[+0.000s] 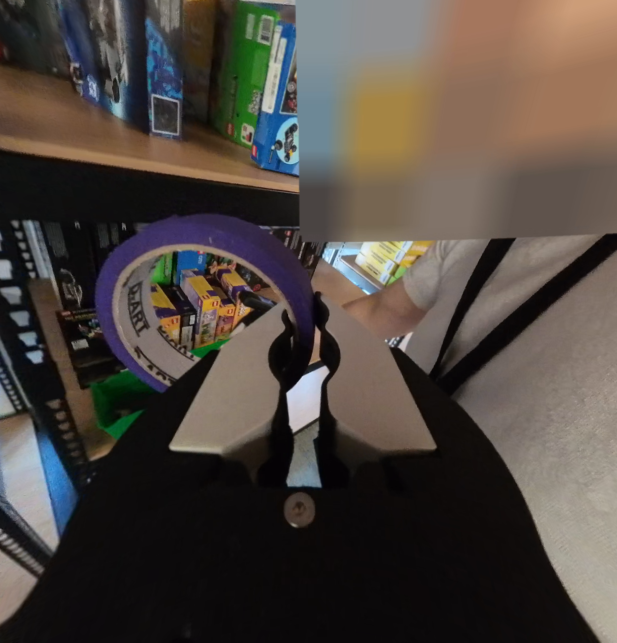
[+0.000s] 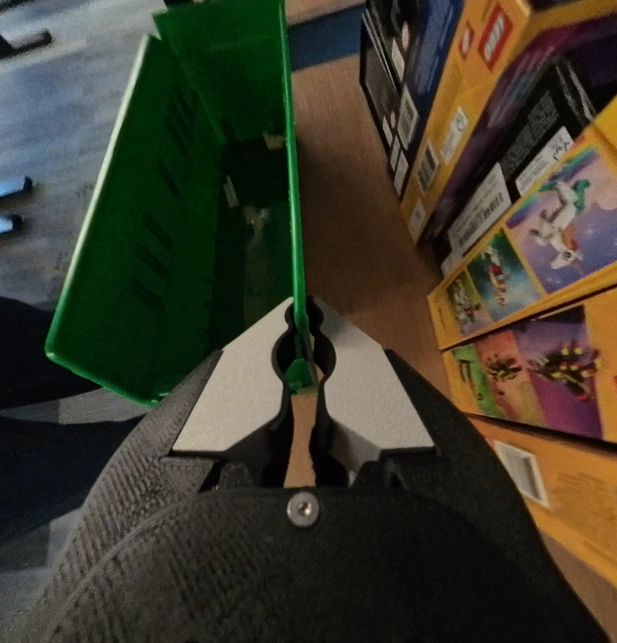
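The left gripper (image 1: 301,313) holds a roll of purple tape (image 1: 204,299). Its jaws are clamped on the right side of the ring, one finger inside the hole and one outside. The tape stands up on its edge in the air, in front of a dark shelf (image 1: 143,163). Toy boxes (image 1: 258,87) stand in a row on the wooden board of that shelf. Through the hole in the tape, more colourful boxes (image 1: 199,313) show, stacked farther back. A person's arm (image 1: 380,313) and grey shirt (image 1: 543,382) are on the right.

The right gripper (image 2: 301,313) holds a green bin (image 2: 153,226). Its jaws are clamped on the thin right wall of the bin, near a corner. The bin is open on top and looks dark inside. It sits beside a wooden shelf board (image 2: 345,226). Yellow toy boxes (image 2: 529,261) are lined up to the right of it.
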`<action>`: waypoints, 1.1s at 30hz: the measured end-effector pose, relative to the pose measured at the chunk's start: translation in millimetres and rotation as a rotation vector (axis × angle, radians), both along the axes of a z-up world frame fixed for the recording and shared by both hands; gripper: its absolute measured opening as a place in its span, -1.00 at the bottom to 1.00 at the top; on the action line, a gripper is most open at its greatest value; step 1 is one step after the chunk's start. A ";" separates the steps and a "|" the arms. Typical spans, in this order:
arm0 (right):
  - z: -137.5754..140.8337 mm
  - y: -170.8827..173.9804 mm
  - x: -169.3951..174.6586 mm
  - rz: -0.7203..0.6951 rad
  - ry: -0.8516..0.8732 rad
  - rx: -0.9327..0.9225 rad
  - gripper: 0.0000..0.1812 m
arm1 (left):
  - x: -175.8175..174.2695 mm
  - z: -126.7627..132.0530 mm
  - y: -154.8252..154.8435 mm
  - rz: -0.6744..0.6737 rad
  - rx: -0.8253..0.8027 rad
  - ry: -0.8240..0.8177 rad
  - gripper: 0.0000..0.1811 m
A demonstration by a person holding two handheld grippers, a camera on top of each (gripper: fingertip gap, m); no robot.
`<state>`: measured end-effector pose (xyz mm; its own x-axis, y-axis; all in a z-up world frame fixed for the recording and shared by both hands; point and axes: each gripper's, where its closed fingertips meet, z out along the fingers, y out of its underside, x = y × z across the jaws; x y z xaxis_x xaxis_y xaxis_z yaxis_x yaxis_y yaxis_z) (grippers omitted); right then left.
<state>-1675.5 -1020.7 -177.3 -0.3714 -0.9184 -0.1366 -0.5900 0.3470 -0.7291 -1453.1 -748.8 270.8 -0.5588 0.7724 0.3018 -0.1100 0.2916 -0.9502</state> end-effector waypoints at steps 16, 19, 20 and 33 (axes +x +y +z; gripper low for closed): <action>12.1 53.0 32.5 0.180 0.069 -0.125 -0.40 | -30.7 15.9 58.1 0.338 -0.026 -0.021 -0.93; -13.2 46.5 39.4 0.121 0.195 -0.100 -0.50 | -30.6 21.1 62.1 0.366 -0.032 -0.035 -0.93; -20.4 44.2 39.7 0.124 0.231 -0.102 -0.56 | -31.9 22.9 64.9 0.371 -0.035 -0.047 -0.93; -30.6 5.8 62.4 0.086 0.298 -0.093 -0.97 | -42.0 25.5 88.6 0.397 -0.011 -0.064 -0.93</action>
